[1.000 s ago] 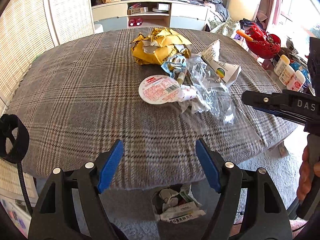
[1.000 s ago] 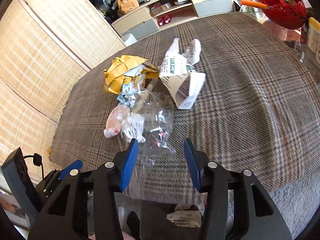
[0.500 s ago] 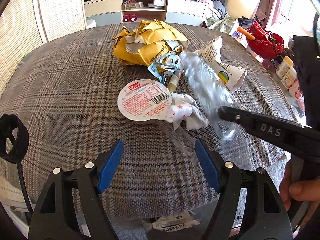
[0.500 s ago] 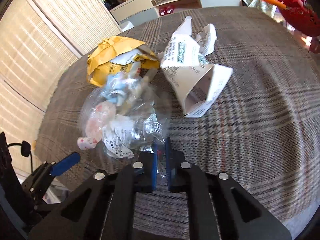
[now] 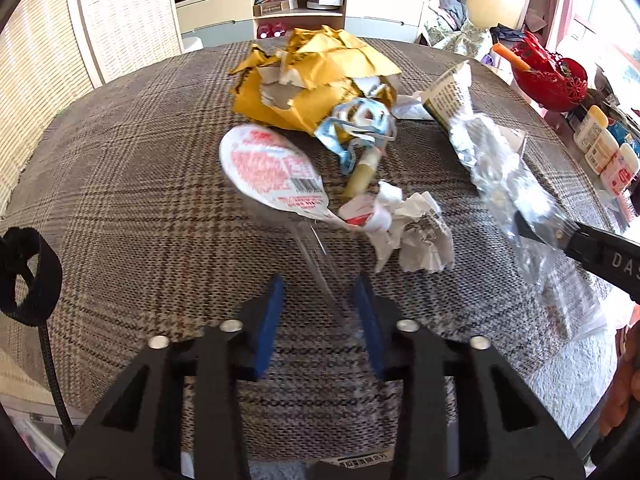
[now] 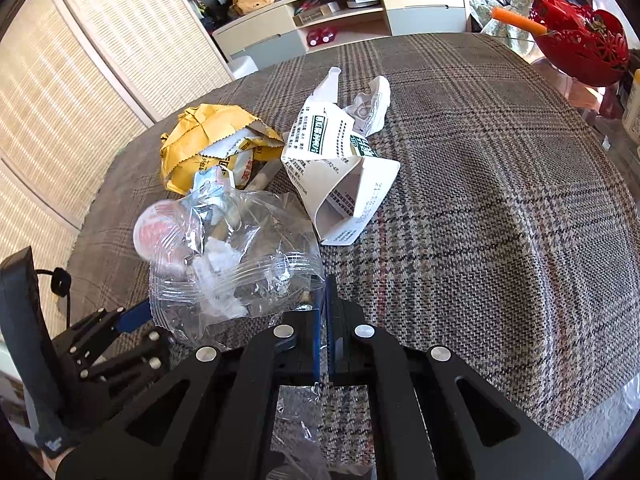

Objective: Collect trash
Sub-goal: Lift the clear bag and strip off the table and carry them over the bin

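Observation:
My right gripper point(image 6: 323, 292) is shut on a clear plastic bag point(image 6: 240, 256) and holds it lifted off the plaid table point(image 6: 500, 208); the bag point(image 5: 500, 176) also shows at right in the left wrist view. My left gripper point(image 5: 318, 304) is partly open, its jaws on either side of a clear plastic strip point(image 5: 316, 256) that runs up to the round red-and-white lid point(image 5: 272, 172). Crumpled white paper point(image 5: 416, 228), a blue-white wrapper point(image 5: 360, 128), a torn yellow envelope point(image 5: 316, 80) and a white printed carton point(image 6: 340, 172) lie beyond.
A red basket point(image 6: 580, 44) and white bottles point(image 5: 604, 152) stand at the table's right edge. A low shelf unit point(image 5: 320, 8) and woven screens point(image 6: 100, 60) are behind. More trash point(image 5: 352, 460) shows below the table's near edge.
My left gripper has moved forward and narrowed its jaws around the clear strip by the lid. My right gripper stays shut and has lifted the plastic bag higher.

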Motion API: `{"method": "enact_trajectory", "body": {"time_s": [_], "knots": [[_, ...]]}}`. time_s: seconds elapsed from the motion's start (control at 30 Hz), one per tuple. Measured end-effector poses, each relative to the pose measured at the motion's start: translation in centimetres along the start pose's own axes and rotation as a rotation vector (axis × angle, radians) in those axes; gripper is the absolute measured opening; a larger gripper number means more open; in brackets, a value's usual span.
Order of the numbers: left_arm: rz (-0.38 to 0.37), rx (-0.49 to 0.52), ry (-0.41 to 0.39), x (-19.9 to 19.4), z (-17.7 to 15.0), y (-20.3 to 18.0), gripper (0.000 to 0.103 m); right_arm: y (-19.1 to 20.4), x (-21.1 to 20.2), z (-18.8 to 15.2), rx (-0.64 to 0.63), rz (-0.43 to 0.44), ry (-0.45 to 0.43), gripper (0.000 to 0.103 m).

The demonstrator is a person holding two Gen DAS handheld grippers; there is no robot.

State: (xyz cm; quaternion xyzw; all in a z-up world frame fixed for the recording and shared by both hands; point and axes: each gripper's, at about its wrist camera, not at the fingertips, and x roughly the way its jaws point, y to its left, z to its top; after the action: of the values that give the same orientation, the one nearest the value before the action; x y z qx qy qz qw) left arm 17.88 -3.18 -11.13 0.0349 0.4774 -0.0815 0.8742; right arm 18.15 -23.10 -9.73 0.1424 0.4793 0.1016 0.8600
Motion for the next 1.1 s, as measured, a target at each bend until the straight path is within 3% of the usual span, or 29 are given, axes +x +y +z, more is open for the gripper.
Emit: {"method": "enact_trajectory", "body": {"time_s": [0.07,0.23,0.67,1.1], "knots": [[-0.003,-0.011,0.003,-0.1,-0.1,0.8,0.015,-0.1,-0.3,-0.3,0.0,0.003,0.002,0.004],[-0.004,0.023,-0.009,-0.6,-1.1,1.2,0.015,-0.2,-0.4,-1.5,0.011,0.021,0.016,0.004],[-0.025,0.004,-0.021,-0.9,-1.7,1.7,0.014,-0.8,-2.2,-4.9,0.039,0.037,0.017,0.004],[-0.075,-0.01,-0.025,-4.3,-7.3,1.4,0.007,-0.5,-3.7,-9.4,0.053,0.051,0.027,0.003]]}}
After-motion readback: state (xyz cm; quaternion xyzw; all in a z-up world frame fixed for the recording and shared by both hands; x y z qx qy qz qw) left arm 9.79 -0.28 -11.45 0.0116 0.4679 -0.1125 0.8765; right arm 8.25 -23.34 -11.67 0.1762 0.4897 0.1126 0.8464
